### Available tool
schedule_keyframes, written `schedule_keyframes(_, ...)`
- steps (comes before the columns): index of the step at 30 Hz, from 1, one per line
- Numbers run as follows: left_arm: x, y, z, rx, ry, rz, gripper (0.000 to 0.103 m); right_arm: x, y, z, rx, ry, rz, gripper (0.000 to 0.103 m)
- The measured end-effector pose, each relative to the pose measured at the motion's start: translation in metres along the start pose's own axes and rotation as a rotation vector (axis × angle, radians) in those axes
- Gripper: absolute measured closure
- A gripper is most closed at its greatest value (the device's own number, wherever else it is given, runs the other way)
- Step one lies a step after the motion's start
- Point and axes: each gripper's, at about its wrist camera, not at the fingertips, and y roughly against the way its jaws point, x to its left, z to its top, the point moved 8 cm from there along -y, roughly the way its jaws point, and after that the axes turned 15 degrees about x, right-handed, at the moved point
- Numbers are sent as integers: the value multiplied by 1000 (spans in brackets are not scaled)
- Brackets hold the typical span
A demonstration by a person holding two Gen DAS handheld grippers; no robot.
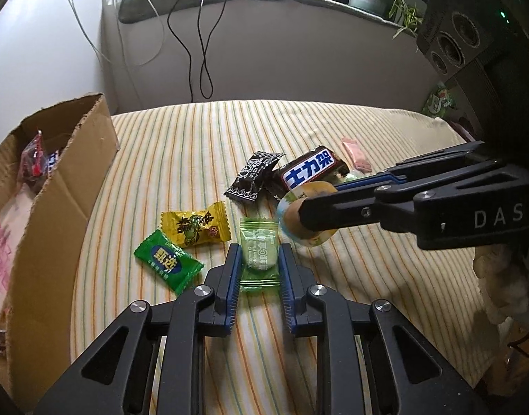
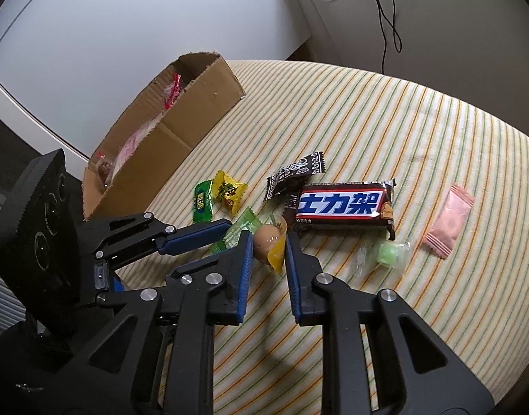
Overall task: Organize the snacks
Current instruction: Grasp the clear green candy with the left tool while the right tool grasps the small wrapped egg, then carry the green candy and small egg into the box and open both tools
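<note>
Several wrapped snacks lie on a striped cloth (image 1: 368, 138). My left gripper (image 1: 259, 250) has its blue pads on both sides of a light green candy packet (image 1: 259, 252) lying on the cloth; it also shows in the right wrist view (image 2: 235, 231). My right gripper (image 2: 268, 242) is shut on a round brown sweet in a clear and yellow wrapper (image 2: 267, 245), seen in the left wrist view (image 1: 300, 214) just above the cloth. A Snickers bar (image 2: 344, 205), a black packet (image 2: 295, 173), a yellow candy (image 1: 195, 226) and a dark green candy (image 1: 167, 261) lie close by.
An open cardboard box (image 1: 74, 186) with snacks inside stands at the left edge of the cloth. A pink packet (image 2: 449, 221) and a small green candy in clear wrap (image 2: 387, 252) lie to the right. Cables hang on the wall behind.
</note>
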Motion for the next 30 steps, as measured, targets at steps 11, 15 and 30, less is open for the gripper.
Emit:
schedule_keyframes(11,9,43,-9,-94,38,-6,83,18,32,-4,-65,35,-48,84)
schedule_keyframes(15,22,62,-13,-140,65,6,83,34,39,1,-85,66,-70,84)
schedule_keyframes(30,129,125,-33,-247,238,152,83,106,31,43,-117,189,-84,84)
